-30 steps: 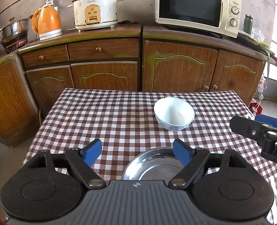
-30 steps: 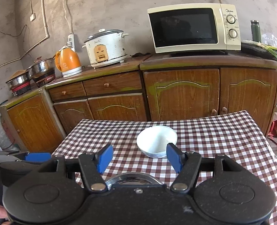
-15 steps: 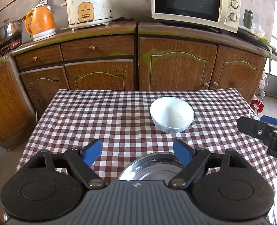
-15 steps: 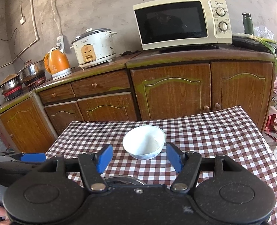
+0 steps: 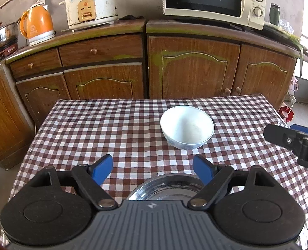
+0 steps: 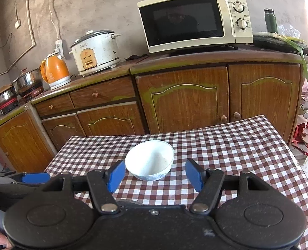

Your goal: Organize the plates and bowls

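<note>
Both tongs, left (image 5: 153, 169) and right (image 6: 155, 176), wide apart, empty.

Both grippers have been moved forward over the checked table (image 5: 104, 129). The white bowl (image 6: 149, 160) is now seen nearer to the right gripper (image 6: 155, 174). Less of the steel bowl (image 5: 168, 189) is seen under the left gripper (image 5: 153, 167), and none from the right view.

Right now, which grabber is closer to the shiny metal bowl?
Left. The left gripper hovers open right over the metal bowl. The right gripper is off to its side, aimed at the white bowl.
</note>
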Demonstrator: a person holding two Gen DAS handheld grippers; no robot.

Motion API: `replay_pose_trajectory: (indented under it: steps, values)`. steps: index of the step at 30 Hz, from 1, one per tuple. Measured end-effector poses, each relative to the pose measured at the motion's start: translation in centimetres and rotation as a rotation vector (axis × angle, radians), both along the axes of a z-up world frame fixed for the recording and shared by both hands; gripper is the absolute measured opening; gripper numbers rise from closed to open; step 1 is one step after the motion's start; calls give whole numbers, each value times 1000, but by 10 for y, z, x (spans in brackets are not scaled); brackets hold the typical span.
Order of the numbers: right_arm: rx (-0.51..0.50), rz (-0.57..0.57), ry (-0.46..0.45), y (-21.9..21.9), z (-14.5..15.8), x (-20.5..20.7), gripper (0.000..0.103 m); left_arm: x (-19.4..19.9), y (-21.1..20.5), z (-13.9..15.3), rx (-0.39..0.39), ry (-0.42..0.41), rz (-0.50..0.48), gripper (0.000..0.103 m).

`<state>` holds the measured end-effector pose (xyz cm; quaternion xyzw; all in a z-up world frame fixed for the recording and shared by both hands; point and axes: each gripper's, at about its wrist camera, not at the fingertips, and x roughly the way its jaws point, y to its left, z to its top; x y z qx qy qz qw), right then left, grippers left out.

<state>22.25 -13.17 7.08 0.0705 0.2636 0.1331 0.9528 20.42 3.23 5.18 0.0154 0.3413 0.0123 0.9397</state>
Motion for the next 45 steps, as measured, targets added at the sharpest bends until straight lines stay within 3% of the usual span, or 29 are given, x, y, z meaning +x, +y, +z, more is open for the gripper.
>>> replay_pose_trajectory:
  steps: [28,38,45]
  values:
    - [16,-43,78,-7,-40,76,77,80,9,-34,-32,78,32,86]
    - [29,-52,139,7,-66,122,77,116,6,-49,-70,103,-35,81]
    - [21,-74,191,11,-86,154,77,139,5,-64,-32,106,-45,80]
